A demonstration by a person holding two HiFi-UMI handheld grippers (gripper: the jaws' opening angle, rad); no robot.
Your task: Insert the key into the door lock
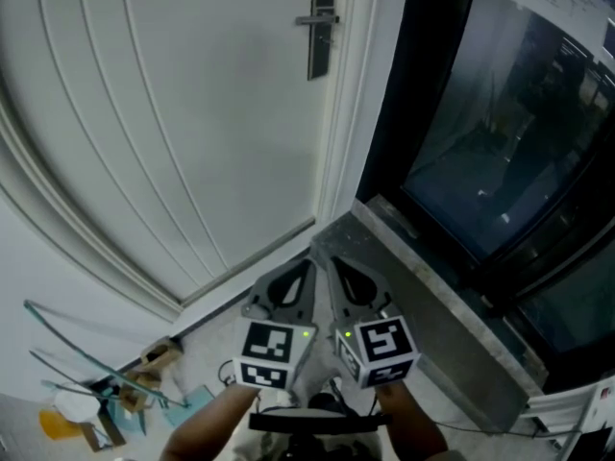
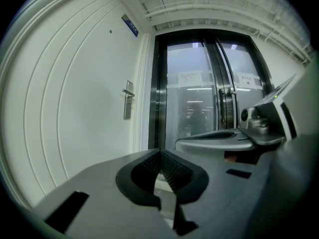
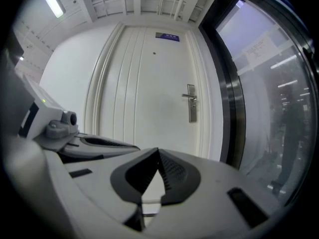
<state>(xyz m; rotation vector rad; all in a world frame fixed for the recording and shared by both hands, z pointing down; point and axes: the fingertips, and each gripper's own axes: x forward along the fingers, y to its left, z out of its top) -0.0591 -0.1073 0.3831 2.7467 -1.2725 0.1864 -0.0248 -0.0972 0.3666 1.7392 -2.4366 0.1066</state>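
Barely begun: left tongs (image 2: 160,154) and right tongs (image 3: 158,152) pressed together, empty, well apart from the door lock (image 1: 323,27); no key visible, so probably finding one first.

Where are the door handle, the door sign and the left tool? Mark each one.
door handle (image 1: 315,19), head view, middle of the lever.
door sign (image 3: 167,36), right gripper view, centre of the blue plate above the door.
left tool (image 2: 160,152), left gripper view, where its closed tips meet.
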